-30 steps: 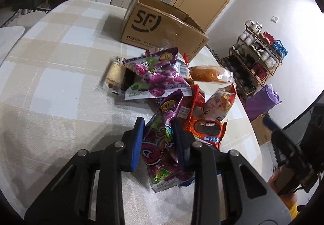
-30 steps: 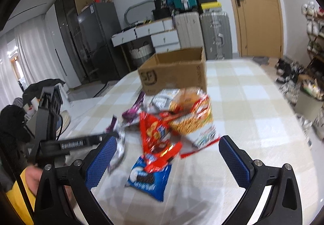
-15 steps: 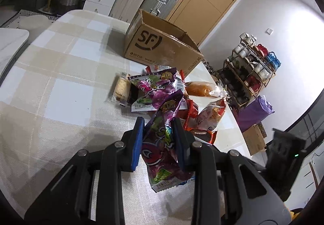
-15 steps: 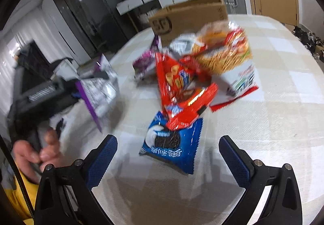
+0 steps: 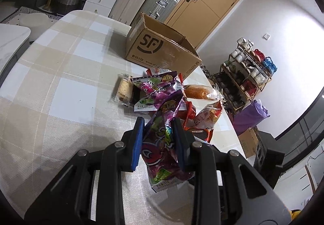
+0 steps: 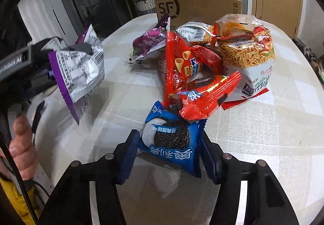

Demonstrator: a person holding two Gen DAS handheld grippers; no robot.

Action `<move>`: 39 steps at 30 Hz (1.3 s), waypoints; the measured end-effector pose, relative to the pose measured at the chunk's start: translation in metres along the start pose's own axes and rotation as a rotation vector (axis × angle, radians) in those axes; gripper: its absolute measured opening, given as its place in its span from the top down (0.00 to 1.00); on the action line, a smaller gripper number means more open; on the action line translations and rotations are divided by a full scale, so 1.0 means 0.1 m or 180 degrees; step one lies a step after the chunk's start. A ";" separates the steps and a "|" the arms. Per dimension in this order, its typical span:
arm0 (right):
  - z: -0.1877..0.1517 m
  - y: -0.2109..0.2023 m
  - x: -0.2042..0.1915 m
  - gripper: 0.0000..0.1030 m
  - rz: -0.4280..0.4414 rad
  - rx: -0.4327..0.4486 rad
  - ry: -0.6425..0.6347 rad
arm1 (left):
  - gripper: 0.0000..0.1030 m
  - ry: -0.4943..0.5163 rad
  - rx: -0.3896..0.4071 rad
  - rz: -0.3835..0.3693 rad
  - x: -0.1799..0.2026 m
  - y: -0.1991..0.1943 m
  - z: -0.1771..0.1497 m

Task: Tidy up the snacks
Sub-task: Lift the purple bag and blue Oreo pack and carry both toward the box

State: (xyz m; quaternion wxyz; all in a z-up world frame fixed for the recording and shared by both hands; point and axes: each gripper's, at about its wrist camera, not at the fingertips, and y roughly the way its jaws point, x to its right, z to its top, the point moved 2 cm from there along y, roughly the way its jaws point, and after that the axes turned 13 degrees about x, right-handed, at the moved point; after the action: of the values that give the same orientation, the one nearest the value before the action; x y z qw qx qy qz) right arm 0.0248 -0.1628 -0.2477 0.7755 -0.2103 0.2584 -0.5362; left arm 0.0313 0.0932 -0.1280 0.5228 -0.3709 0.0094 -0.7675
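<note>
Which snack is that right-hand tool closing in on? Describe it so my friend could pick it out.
Start at the brown SF cardboard box at the table's far end, then come down through the snack pile to its nearest edge. Between the right gripper fingers lies the blue cookie packet: the only blue wrapper, showing a dark sandwich cookie, while its neighbours are red, orange or purple.

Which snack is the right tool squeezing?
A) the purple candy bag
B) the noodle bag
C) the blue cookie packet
C: the right tool has its blue pads pressed on both sides of the blue cookie packet, which is at the near edge of the snack pile.
</note>
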 end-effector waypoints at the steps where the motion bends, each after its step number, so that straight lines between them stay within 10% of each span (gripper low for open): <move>1: 0.00 0.00 0.03 0.48 0.0015 0.0002 0.0026 | 0.76 -0.0015 0.0003 0.0004 -0.01 0.00 0.00; 39: 0.71 -1.15 0.58 0.52 0.0881 0.1057 0.0590 | 0.76 0.0314 0.0070 -0.0073 0.58 -0.16 0.16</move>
State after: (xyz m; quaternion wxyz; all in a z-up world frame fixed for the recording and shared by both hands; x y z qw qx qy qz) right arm 0.0031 -0.2526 -0.1328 0.8386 0.0077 0.2633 -0.4769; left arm 0.0170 0.0594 -0.0777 0.5168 -0.3270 0.0225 -0.7909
